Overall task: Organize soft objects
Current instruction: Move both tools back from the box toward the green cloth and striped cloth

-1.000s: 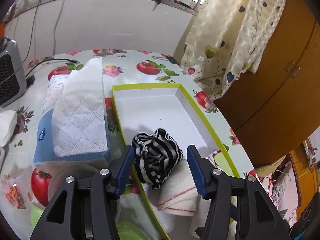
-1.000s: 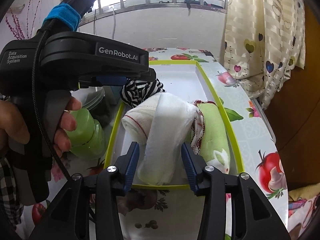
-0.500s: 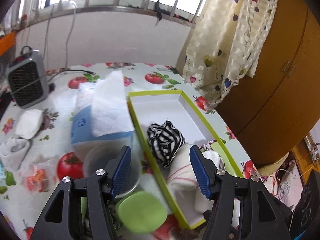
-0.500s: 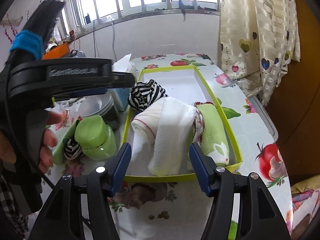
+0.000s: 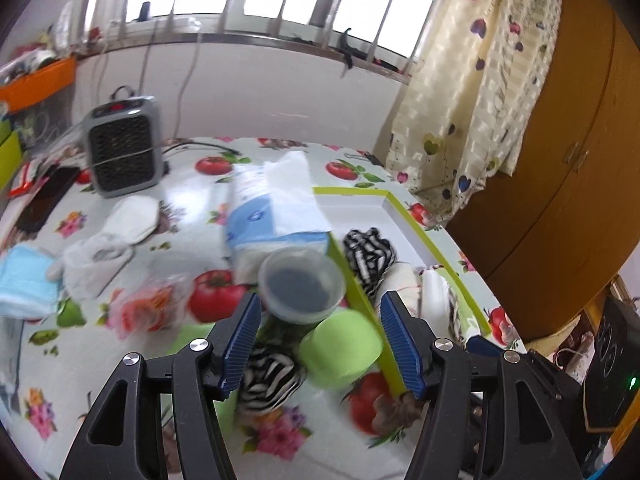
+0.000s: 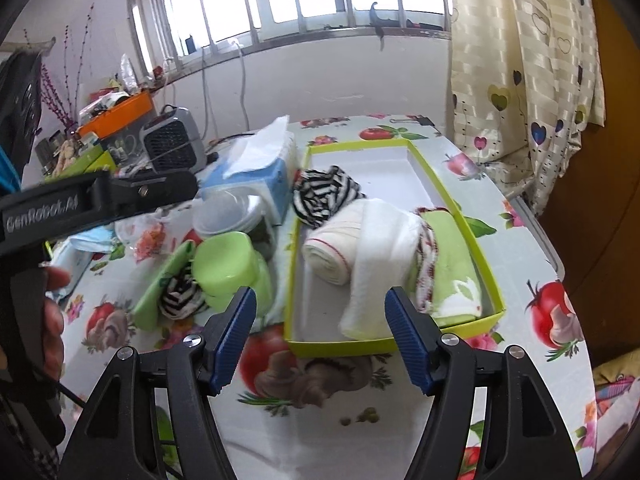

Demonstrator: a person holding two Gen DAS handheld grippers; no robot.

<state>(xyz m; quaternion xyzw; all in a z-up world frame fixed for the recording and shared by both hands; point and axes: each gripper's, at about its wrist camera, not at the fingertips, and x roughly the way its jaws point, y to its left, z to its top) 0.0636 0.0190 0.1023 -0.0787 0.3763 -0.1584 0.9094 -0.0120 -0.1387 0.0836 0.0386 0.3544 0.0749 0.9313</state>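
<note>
Far left edge of the tabletop: a pale blue folded cloth [image 5: 24, 280], a crumpled white fluffy cloth [image 5: 94, 262] and a white oval pad [image 5: 134, 218] lie loose on the tomato-print oilcloth tabletop [image 5: 188, 208]; I judge these still want putting away.
Left of middle: my left tongs [image 5: 320, 342] stand apart, nothing between the blue pads; the jaws have just been opening.
Beneath the left tongs: a small black-and-white striped sock [image 5: 266, 380] sits on the tabletop just beside a lime-green round plastic tub [image 5: 340, 346], outside the box; left to do.
Middle: a blue tissue pack with a white sheet sticking up [image 6: 256, 164] stands against the box's left wall.
Right side of the tabletop: the long white cardboard box with yellow-green rim [image 6: 472, 240] already holds a bunched black-and-white striped garment [image 6: 326, 196], a rolled white towel with red stitching [image 6: 360, 248] and a light green towel with a white rabbit [image 6: 452, 272].
Near end of the box: my right tongs [image 6: 320, 336] hang apart and empty, jaws just opened, clear of the white towel.
Progress: three pieces in, the box's far half bare; perhaps halfway.
</note>
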